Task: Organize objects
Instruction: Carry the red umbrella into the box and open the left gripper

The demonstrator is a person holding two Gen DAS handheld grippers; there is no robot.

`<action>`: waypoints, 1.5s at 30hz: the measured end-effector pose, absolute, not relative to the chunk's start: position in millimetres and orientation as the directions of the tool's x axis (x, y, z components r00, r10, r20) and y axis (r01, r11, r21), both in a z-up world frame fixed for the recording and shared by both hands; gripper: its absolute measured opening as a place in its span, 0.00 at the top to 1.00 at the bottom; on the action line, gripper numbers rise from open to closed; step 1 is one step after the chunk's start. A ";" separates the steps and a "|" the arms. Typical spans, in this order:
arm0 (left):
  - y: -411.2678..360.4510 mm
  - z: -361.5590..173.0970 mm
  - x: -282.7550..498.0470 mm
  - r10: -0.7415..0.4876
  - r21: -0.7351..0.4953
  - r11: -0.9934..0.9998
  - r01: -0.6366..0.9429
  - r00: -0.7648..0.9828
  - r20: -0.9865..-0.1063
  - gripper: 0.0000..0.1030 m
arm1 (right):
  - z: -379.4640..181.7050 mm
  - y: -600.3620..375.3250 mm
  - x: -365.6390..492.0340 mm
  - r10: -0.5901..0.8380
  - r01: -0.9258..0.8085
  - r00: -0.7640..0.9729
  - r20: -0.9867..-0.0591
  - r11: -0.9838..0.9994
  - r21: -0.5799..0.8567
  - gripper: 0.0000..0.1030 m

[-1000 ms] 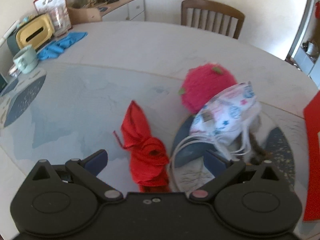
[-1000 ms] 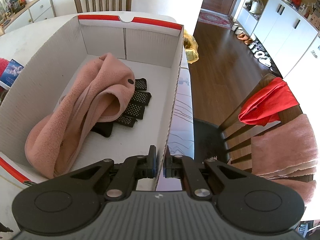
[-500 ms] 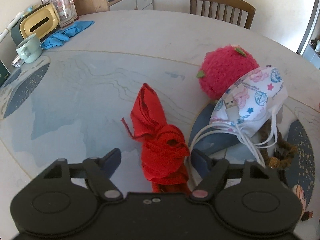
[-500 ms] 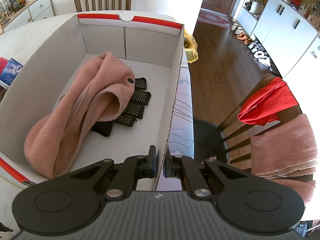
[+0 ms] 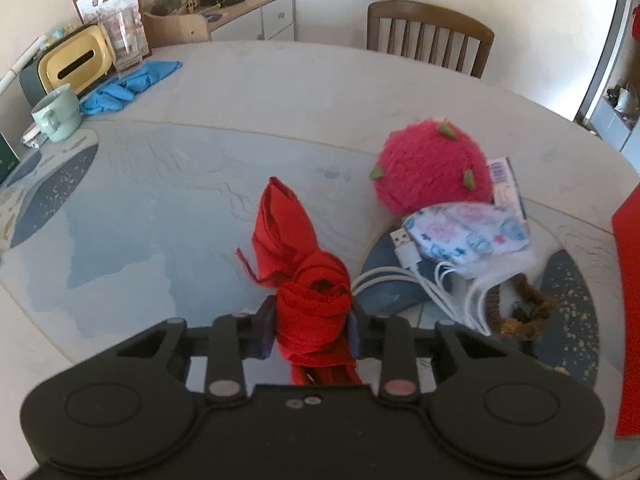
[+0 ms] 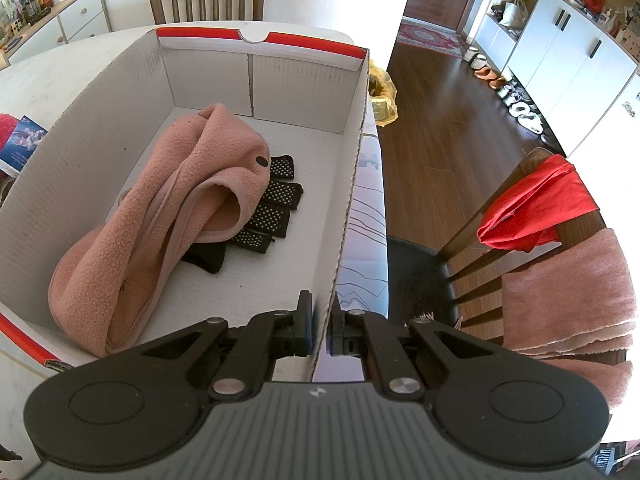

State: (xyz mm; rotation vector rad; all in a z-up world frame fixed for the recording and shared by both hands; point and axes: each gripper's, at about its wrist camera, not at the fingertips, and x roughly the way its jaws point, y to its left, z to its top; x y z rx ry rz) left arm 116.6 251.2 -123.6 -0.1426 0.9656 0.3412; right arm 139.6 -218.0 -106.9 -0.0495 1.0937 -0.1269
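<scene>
Left gripper (image 5: 311,328): jaws closing around red knitted cloth (image 5: 298,252), pads at both sides of its bunched near end; cloth lies on the table (image 5: 160,208). Beside it to the right: white USB cable (image 5: 408,258), printed face mask (image 5: 468,232), pink plush ball (image 5: 430,172). Right gripper (image 6: 319,330): jaws pinched on the side wall of the cardboard box (image 6: 352,184), which holds a pink fleece garment (image 6: 176,216) over black dotted gloves (image 6: 276,208).

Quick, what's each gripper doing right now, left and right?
Left gripper: jaws closing around the red cloth on the table.
Right gripper: shut on the cardboard box wall.
</scene>
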 end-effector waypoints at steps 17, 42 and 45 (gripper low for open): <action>181.4 -46.7 110.0 0.091 -0.002 0.989 -0.151 0.602 -0.793 0.70 | -107.0 -219.5 139.6 -0.119 0.075 0.457 -0.881 0.993 -0.095 0.95; -0.3 -11.4 158.4 -0.235 -0.068 0.957 0.282 0.613 -0.755 0.70 | -106.3 -220.8 139.2 -0.113 0.072 0.460 -0.881 0.993 -0.091 0.95; -21.3 -11.5 163.7 -0.292 -0.101 0.936 0.336 0.588 -0.754 0.70 | -106.2 -220.6 139.4 -0.112 0.071 0.458 -0.882 0.993 -0.090 0.95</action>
